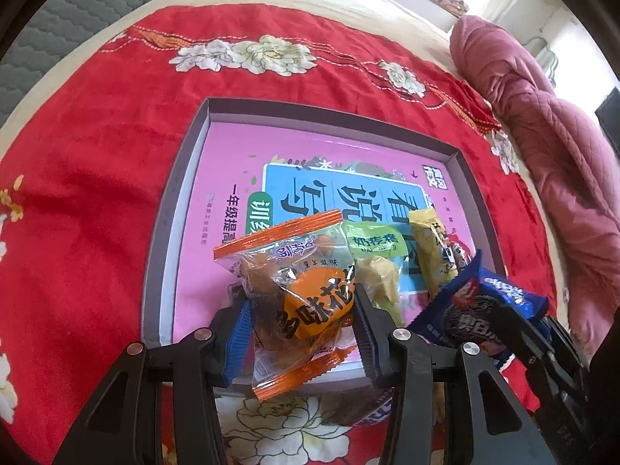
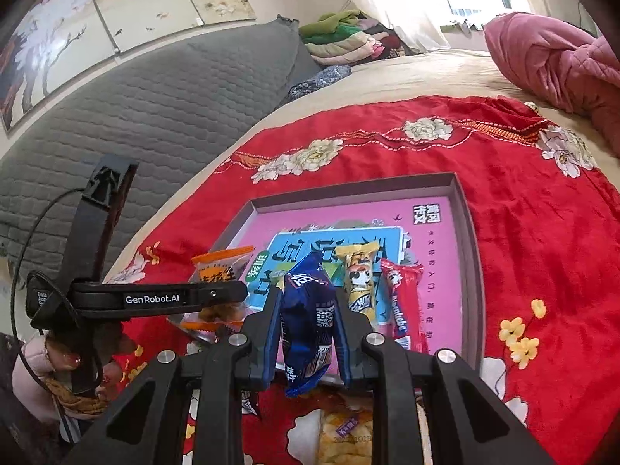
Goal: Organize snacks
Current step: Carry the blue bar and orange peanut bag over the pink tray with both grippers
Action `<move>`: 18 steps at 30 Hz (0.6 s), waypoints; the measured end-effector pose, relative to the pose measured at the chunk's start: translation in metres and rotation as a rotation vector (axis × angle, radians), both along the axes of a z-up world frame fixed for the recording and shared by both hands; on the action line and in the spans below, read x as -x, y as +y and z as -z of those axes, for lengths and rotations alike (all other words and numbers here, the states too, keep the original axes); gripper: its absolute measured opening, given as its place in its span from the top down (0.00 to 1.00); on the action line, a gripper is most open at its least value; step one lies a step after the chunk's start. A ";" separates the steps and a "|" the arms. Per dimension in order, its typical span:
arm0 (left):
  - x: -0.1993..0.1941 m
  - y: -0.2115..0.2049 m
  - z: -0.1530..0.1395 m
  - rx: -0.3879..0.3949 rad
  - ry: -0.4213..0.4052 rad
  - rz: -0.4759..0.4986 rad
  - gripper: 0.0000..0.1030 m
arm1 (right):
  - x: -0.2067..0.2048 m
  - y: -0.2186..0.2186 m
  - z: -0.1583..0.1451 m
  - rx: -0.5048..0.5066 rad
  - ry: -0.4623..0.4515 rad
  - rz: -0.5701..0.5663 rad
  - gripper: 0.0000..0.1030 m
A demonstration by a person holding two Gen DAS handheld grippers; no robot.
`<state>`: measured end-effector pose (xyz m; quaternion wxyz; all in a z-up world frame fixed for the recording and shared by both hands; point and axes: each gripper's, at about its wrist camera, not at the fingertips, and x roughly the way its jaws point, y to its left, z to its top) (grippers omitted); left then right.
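Both grippers are loaded – the left gripper (image 1: 298, 302) is clamped on an orange peanut packet (image 1: 294, 290), the right gripper (image 2: 308, 310) pinches a blue cookie packet (image 2: 308, 310) edge-on. They hang over the tray's (image 1: 166, 209) 6 o'clock rim, probably to extend the row – the yellow bar (image 2: 358, 283) and red bar (image 2: 405, 302) already lie side by side toward 3 o'clock.

"GenRobot.AI" was printed in white along the side of the left gripper (image 2: 217, 298). On the pink book cover (image 1: 217, 178) lying in the tray, "一年级提高" was read at its left side. The orange snack packet (image 1: 294, 298) bore "多味花" on its orange oval. The blue packet (image 2: 310, 310) carried a QR code.
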<state>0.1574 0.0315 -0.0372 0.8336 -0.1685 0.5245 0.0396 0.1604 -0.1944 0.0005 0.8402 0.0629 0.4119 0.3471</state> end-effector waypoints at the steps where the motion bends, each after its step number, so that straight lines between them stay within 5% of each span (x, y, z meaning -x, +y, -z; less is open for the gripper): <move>1: 0.000 -0.001 0.000 -0.008 -0.001 0.003 0.52 | -0.001 0.001 0.002 -0.007 0.011 -0.008 0.76; 18: -0.009 -0.019 0.002 -0.034 -0.002 0.050 0.52 | -0.002 0.009 0.017 0.047 0.051 -0.010 0.75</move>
